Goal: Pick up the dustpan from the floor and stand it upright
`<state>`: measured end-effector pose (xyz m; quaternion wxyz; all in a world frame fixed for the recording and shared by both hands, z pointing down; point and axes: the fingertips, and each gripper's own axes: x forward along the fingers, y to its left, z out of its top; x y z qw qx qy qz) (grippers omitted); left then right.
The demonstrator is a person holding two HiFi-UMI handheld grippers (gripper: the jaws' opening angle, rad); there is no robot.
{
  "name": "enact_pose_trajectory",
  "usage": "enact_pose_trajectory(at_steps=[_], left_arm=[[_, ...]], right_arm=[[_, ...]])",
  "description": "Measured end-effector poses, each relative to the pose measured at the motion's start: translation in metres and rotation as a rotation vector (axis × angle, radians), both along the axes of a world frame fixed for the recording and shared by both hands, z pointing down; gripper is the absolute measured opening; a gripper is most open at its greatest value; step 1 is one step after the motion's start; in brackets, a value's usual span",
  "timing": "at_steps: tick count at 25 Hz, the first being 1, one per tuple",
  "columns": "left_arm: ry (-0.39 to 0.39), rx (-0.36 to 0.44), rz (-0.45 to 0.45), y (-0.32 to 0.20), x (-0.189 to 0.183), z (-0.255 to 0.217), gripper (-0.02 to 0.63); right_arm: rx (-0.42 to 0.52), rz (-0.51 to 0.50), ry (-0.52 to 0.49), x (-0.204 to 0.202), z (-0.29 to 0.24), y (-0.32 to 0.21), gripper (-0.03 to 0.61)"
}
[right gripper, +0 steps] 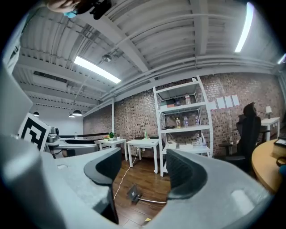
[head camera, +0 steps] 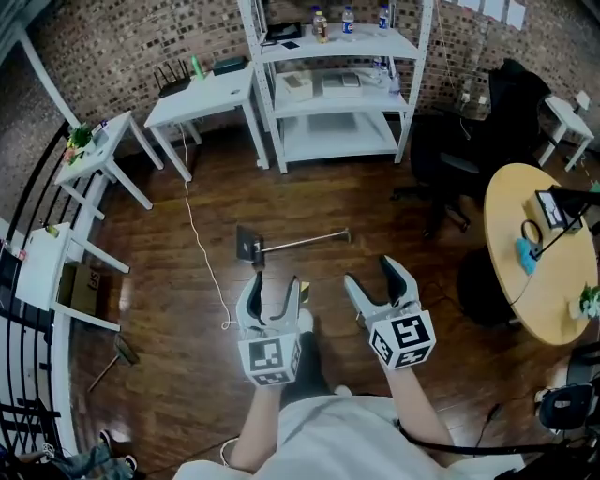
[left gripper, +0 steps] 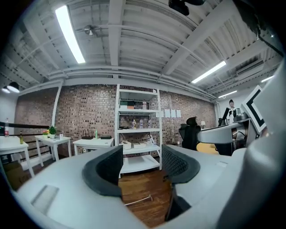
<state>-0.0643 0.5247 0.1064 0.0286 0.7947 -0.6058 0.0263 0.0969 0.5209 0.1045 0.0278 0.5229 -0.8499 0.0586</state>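
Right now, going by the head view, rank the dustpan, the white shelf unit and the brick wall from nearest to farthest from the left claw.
From the left claw:
1. The dustpan, lying on the floor just ahead of it.
2. The white shelf unit, farther ahead and slightly to the right.
3. The brick wall, behind the shelf unit at the far end.

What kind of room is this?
Probably an office or lab room: a brick wall, a white shelf unit holding bottles, a white desk, a black office chair and a round wooden table.
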Motion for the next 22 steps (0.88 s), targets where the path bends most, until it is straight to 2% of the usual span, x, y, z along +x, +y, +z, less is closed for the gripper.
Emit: enact_pose_trajectory(at_steps=[6, 11, 16, 22], left_arm=[[0.058, 0.019, 0.030, -0.134, -0.024, 0.007, 0.270], [0.058, -0.009, 0.037, -0.239, -0.059, 0.016, 0.268], [0.080, -0.084, 0.086, -0.310, -0.081, 0.055, 0.268], [0.046, -0.207, 0.122, -0.375, -0.074, 0.131, 0.268]], right_arm=[[-0.023, 0.009, 0.038, -0.023, 0.013, -0.128, 0.298], [-0.086, 0.004, 0.026, -0.056, 0.026, -0.237, 0.293], [-0.159, -0.005, 0.133, -0.076, 0.085, -0.297, 0.291], [-0.364, 0.009, 0.222, -0.047, 0.191, -0.349, 0.291]])
